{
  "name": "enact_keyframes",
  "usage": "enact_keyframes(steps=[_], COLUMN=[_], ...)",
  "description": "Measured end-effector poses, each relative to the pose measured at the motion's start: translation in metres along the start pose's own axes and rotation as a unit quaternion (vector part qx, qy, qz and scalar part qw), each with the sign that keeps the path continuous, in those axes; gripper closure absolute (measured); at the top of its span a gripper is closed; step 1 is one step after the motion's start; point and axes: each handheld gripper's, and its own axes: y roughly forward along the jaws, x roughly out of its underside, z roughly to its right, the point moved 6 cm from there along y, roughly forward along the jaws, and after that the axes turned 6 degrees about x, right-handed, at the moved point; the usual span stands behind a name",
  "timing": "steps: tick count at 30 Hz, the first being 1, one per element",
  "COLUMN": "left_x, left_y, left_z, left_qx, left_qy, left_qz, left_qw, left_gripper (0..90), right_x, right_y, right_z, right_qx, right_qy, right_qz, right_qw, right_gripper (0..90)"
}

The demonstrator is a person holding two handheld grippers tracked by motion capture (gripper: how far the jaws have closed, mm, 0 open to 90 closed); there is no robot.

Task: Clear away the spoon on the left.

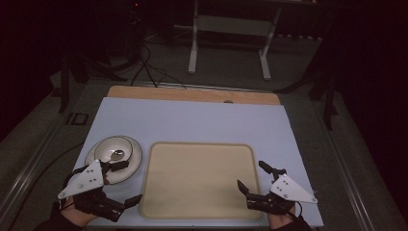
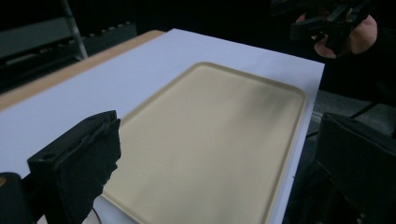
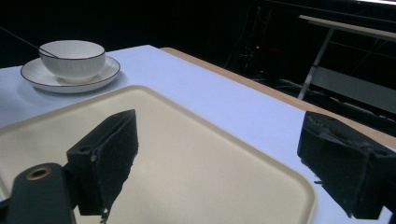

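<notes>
My left tongs (image 1: 122, 183) hang wide open with nothing in them, off the tray's (image 1: 197, 180) near left corner, one jaw over the saucer's near rim and the other by the tray's corner. My right tongs (image 1: 255, 177) are just as wide and just as empty, straddling the tray's right edge. Seen along either pair, the jaws bracket the bare, shallow tray, which lies flat on the pale worktop (image 1: 192, 118).

Gripping only one rim, I judge the tray would tilt or skid on that smooth sheet.

Farther off, just left of the tray's far left corner, the bowl (image 3: 72, 58) sits on its saucer (image 3: 70, 77) with a spoon (image 1: 117, 154) inside; a careless swing of my left tongs could knock the rim and rattle or tip it.
</notes>
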Motion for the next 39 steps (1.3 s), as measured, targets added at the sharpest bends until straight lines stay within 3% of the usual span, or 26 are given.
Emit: enact_keyframes(steps=[9,19,21,22,25,28,31,34,36,37,38,39], left_x=[-0.021,-0.043,-0.045,-0.045,-0.044,-0.041,-0.030,-0.010,0.000,0.000,0.010,0.010], left_y=[-0.007,-0.023,-0.030,-0.030,-0.043,-0.050,-0.060,-0.070,-0.074,-0.074,-0.079,-0.079], left_z=[0.000,-0.016,-0.025,-0.025,-0.040,-0.047,-0.054,-0.060,-0.063,-0.063,-0.067,-0.067], left_qx=[-0.016,-0.051,-0.077,-0.077,-0.114,-0.126,-0.155,-0.188,-0.196,-0.196,-0.204,-0.204], left_qy=[0.020,0.008,-0.003,-0.003,-0.023,-0.039,-0.067,-0.101,-0.124,-0.124,-0.147,-0.147], left_qz=[-0.007,0.010,0.011,0.011,0.021,0.027,0.038,0.039,0.043,0.043,0.043,0.043], left_qw=[0.9997,0.9986,0.9970,0.9970,0.9929,0.9908,0.9849,0.9762,0.9717,0.9717,0.9668,0.9668], left_gripper=[2.9,3.0,3.1,3.1,3.1,3.1,3.1,3.1,3.1,3.1,3.1,3.1], right_x=[0.000,0.001,0.001,0.001,0.001,0.002,0.003,0.003,0.004,0.004,0.004,0.004], right_y=[0.000,0.002,0.002,0.002,0.003,0.003,0.004,0.005,0.006,0.006,0.007,0.007], right_z=[-0.003,-0.005,-0.006,-0.006,-0.006,-0.006,-0.005,-0.005,-0.007,-0.007,-0.009,-0.009], right_qx=[-0.008,-0.012,-0.012,-0.012,-0.012,-0.010,-0.008,-0.008,-0.012,-0.012,-0.015,-0.015], right_qy=[-0.004,-0.007,-0.008,-0.008,-0.008,-0.010,-0.008,-0.009,-0.009,-0.009,-0.011,-0.011], right_qz=[0.002,-0.001,-0.002,-0.002,-0.001,-0.002,-0.002,-0.003,-0.005,-0.005,-0.008,-0.008], right_qw=[1.0000,0.9999,0.9999,0.9999,0.9999,0.9999,0.9999,0.9999,0.9999,0.9999,0.9998,0.9998], right_gripper=[12.4,12.4,12.4,12.4,12.4,12.3,12.3,12.3,12.3,12.3,12.3,12.3])
